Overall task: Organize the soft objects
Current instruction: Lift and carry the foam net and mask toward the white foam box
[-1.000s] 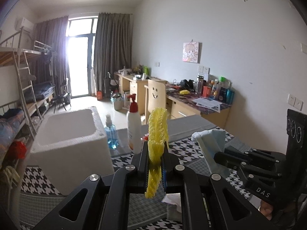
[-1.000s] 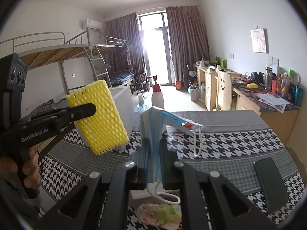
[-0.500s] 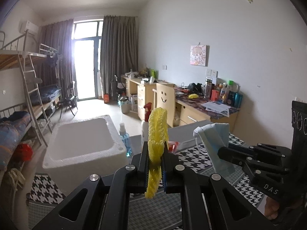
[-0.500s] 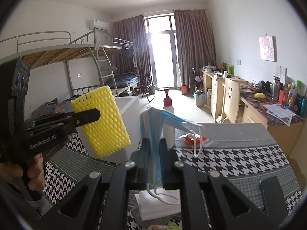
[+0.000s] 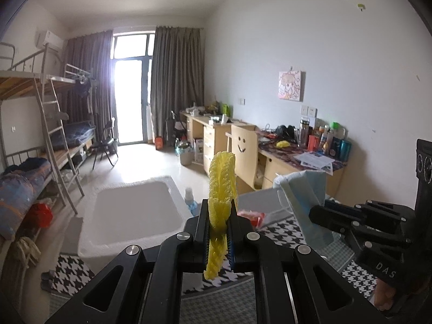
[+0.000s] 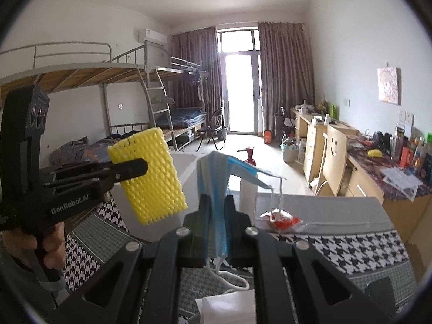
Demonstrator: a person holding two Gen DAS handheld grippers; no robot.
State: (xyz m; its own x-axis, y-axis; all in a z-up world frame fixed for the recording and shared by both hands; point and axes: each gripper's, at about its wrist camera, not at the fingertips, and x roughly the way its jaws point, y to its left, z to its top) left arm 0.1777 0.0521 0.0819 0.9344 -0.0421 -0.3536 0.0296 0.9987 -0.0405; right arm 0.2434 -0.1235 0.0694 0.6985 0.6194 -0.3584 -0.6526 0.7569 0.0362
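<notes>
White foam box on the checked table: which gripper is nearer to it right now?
Left. The left gripper, shut on the yellow foam net sleeve, hangs beside the white foam box; the right gripper, shut on the blue face mask, is farther off to the right.

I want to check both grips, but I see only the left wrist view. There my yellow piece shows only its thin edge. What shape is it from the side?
Observer: In the right wrist view the foam net is a flat yellow rectangle. The left tool is shut on its upper part.
Operator: And how does the right tool hold the mask?
Observer: The right tool is shut on the folded mask. One white ear loop hangs loose below the fingers.
Operator: Is something under that loop?
Observer: A white tissue lies just below it in the picture. I cannot tell if they touch.
</notes>
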